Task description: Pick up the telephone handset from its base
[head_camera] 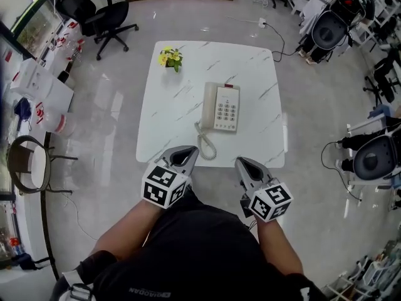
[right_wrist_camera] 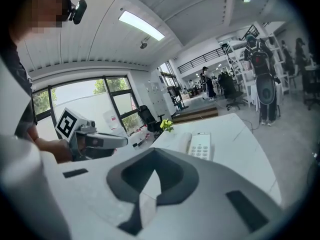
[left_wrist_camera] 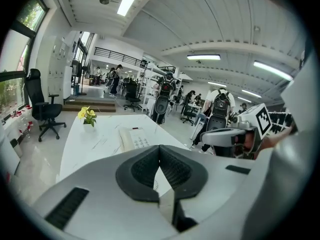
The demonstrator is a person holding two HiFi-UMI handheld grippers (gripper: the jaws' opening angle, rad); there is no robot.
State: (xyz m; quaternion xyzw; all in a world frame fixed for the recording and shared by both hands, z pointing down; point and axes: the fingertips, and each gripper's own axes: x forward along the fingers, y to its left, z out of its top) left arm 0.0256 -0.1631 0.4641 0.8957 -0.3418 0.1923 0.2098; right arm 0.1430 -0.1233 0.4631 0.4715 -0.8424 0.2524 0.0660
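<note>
Presently handset [head_camera: 208,106] lies cradled on its base [head_camera: 227,109]; pot [left_wrist_camera: 90,124] (yellow flowers [head_camera: 170,57]) on table [head_camera: 188,86]; left gripper [head_camera: 193,148] and right gripper [head_camera: 240,161] fingers closed, empty.

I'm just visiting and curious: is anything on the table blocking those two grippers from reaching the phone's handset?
Nothing visible does. Bare table lies between the handset and the left gripper and right gripper. Only the coiled cord trails toward the near edge, and the potted yellow flowers stand at a far corner.
</note>
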